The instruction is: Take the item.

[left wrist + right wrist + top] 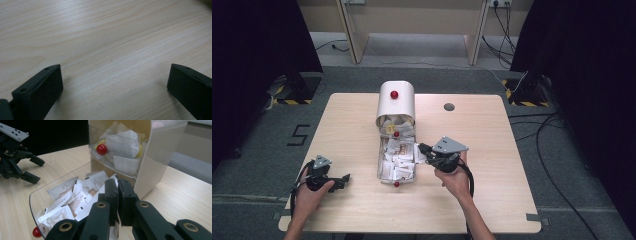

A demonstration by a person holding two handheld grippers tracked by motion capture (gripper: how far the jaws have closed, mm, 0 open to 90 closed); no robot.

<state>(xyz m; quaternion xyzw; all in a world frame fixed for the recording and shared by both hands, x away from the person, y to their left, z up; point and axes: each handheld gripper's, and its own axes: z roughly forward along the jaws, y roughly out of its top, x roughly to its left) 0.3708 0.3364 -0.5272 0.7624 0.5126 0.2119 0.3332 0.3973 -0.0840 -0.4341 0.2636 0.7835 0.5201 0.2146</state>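
A beige dispenser box (396,102) stands at the middle back of the table, with red knobs (394,94) on its front. Its lowest clear drawer (380,165) is pulled out toward me and holds several white sachets (398,159). My right gripper (422,148) reaches into that drawer from the right; in the right gripper view its jaws (117,182) are shut on a thin white sachet (115,177). An upper drawer (117,157) with more sachets sits tilted open above. My left gripper (346,180) rests open on the bare wood at front left, nothing between its fingers (113,75).
A round dark hole (449,107) marks the table top behind my right hand. The table's front edge (412,231) is close to both forearms. Black curtains flank both sides and cables (557,185) lie on the floor to the right.
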